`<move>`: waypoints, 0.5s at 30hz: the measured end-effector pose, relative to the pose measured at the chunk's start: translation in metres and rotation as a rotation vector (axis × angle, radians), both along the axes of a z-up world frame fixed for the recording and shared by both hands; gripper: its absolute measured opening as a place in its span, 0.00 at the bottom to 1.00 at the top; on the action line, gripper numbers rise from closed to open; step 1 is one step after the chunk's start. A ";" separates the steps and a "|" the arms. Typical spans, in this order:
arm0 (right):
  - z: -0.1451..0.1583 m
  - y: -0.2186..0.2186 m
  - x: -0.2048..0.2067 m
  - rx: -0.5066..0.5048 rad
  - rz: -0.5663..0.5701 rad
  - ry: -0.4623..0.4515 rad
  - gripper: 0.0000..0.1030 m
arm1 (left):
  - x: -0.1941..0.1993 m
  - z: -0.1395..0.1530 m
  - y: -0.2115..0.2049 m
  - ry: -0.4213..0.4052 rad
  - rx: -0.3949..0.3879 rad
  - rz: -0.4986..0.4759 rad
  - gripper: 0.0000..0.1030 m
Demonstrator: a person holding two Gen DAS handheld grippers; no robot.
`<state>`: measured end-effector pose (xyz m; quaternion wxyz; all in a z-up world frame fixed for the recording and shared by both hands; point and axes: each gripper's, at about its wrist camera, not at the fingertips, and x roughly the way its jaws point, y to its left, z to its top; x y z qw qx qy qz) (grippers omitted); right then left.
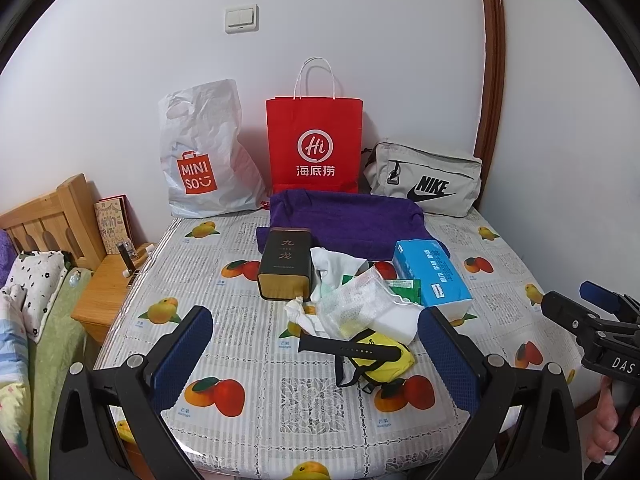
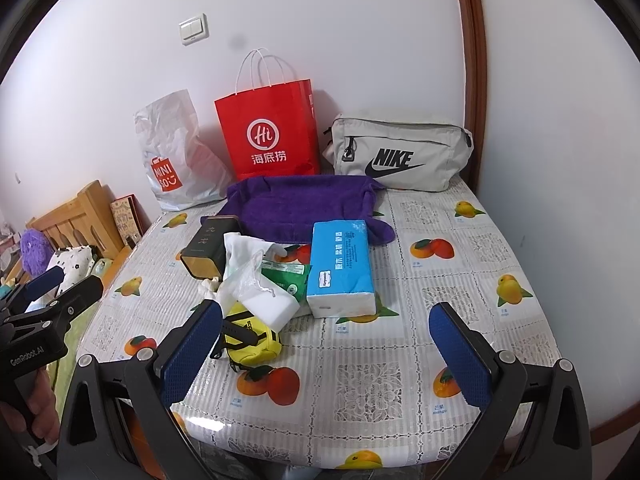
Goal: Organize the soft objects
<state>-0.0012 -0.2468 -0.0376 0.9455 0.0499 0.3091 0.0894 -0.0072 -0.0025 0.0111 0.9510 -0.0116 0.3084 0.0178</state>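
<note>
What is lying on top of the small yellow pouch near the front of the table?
A black watch strap lies across the small yellow fabric pouch. A white sponge block and a clear crinkled plastic bag touch its far edge. What is under the pouch is hidden.

Left tool [image 1: 316, 354] spread wide above yellow pouch [image 1: 382, 362], apparently not touching
</note>
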 end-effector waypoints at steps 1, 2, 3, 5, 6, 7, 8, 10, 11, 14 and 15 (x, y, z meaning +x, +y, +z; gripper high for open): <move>0.000 0.000 0.000 -0.001 0.001 -0.001 1.00 | 0.000 0.000 0.000 0.000 -0.001 -0.001 1.00; 0.000 0.000 0.000 -0.001 0.002 -0.003 1.00 | 0.000 0.000 0.000 0.001 -0.003 -0.002 1.00; 0.001 0.001 0.000 -0.001 0.004 -0.003 1.00 | 0.000 0.000 0.000 0.003 -0.001 -0.003 1.00; 0.001 0.002 0.000 -0.003 0.005 -0.003 1.00 | 0.002 0.000 0.002 0.006 0.000 -0.005 1.00; 0.001 0.001 0.000 -0.002 0.005 -0.004 1.00 | 0.001 0.000 0.002 0.004 -0.001 -0.009 1.00; 0.000 0.002 0.000 -0.001 0.007 -0.004 1.00 | 0.003 0.000 0.002 0.005 -0.004 -0.011 1.00; 0.000 0.002 0.001 -0.002 0.008 -0.001 1.00 | 0.003 0.000 0.002 0.009 -0.005 -0.011 1.00; 0.000 0.003 0.002 -0.003 0.008 0.000 1.00 | 0.006 -0.001 0.004 0.012 -0.008 -0.007 1.00; 0.000 0.003 0.002 -0.002 0.009 -0.001 1.00 | 0.006 -0.001 0.004 0.013 -0.008 -0.010 1.00; -0.001 0.003 0.002 0.000 0.012 -0.004 1.00 | 0.010 -0.006 0.005 0.029 -0.012 -0.009 1.00; -0.001 0.002 0.002 0.001 0.011 -0.006 1.00 | 0.012 -0.009 0.005 0.034 -0.015 -0.010 1.00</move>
